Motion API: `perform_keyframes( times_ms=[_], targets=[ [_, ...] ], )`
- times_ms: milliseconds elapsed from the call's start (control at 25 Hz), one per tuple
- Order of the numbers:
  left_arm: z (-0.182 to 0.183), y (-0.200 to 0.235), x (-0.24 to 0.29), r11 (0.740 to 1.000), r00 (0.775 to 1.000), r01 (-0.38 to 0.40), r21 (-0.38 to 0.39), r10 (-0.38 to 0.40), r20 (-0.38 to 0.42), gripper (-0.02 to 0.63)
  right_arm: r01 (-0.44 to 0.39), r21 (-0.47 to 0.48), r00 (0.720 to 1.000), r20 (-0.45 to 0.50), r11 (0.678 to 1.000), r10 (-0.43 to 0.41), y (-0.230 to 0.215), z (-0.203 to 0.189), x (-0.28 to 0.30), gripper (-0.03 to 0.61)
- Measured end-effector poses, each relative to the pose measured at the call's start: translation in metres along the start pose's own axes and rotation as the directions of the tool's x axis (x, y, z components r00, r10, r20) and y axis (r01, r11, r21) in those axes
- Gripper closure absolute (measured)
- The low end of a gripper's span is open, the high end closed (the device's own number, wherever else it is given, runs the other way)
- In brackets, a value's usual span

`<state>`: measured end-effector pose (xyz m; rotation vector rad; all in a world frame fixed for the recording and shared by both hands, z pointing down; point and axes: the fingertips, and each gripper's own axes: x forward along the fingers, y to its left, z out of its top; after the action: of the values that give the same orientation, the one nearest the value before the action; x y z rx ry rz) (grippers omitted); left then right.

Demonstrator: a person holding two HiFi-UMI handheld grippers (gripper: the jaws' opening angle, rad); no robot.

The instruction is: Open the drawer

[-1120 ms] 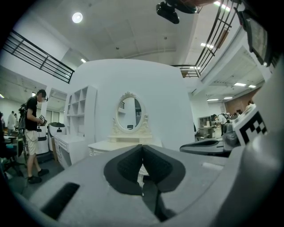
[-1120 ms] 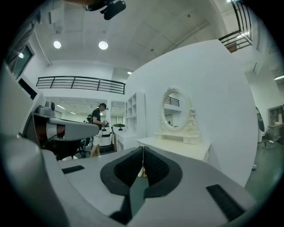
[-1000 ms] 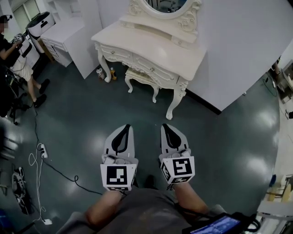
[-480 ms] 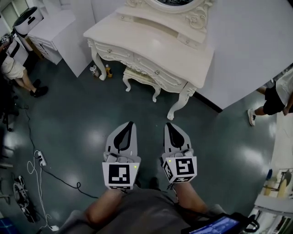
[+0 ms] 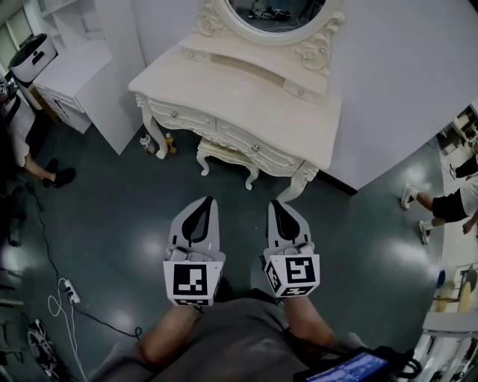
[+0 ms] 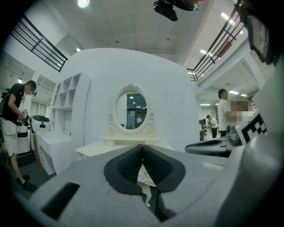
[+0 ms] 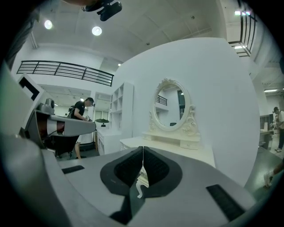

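A cream dressing table (image 5: 246, 89) with an oval mirror (image 5: 272, 15) stands against the white wall ahead. Its drawers (image 5: 258, 147) with small knobs run along the front edge, all closed. My left gripper (image 5: 207, 201) and right gripper (image 5: 273, 204) are held side by side over the dark floor, short of the table, both shut with nothing between the jaws. Past the shut jaws, the table (image 6: 115, 148) shows in the left gripper view and the table (image 7: 177, 148) in the right gripper view.
A small cream stool (image 5: 224, 157) sits under the table. White cabinets (image 5: 71, 74) stand at the left. A person (image 5: 19, 142) is at the far left, another person (image 5: 448, 205) at the right. Cables and a power strip (image 5: 63, 287) lie on the floor at the left.
The dressing table has come closer and lower in the head view as I move toward it. Both grippers stay shut. A person has come into view at the right.
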<state>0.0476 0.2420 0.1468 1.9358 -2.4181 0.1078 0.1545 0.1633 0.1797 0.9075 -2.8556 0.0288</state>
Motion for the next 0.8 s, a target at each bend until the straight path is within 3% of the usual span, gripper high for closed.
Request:
perform_keyframes(
  times_ms=[200, 480, 800],
  targets=[
    [0.008, 0.004, 0.015, 1.0, 1.0, 0.029, 0.01, -0.029, 0.009, 0.598, 0.036, -0.001, 0.999, 0.03, 0.999, -0.036, -0.01, 0.017, 0.012, 0.565],
    [-0.007, 0.004, 0.052, 0.998, 0.997, 0.065, 0.021, -0.064, -0.031, 0.598, 0.068, 0.016, 0.997, 0.02, 0.998, -0.068, -0.03, 0.007, 0.041, 0.565],
    [-0.023, 0.012, 0.143, 0.993, 0.991, 0.108, 0.041, -0.105, -0.082, 0.598, 0.097, 0.058, 0.995, -0.01, 0.994, -0.097, -0.076, -0.007, 0.114, 0.565]
  ],
)
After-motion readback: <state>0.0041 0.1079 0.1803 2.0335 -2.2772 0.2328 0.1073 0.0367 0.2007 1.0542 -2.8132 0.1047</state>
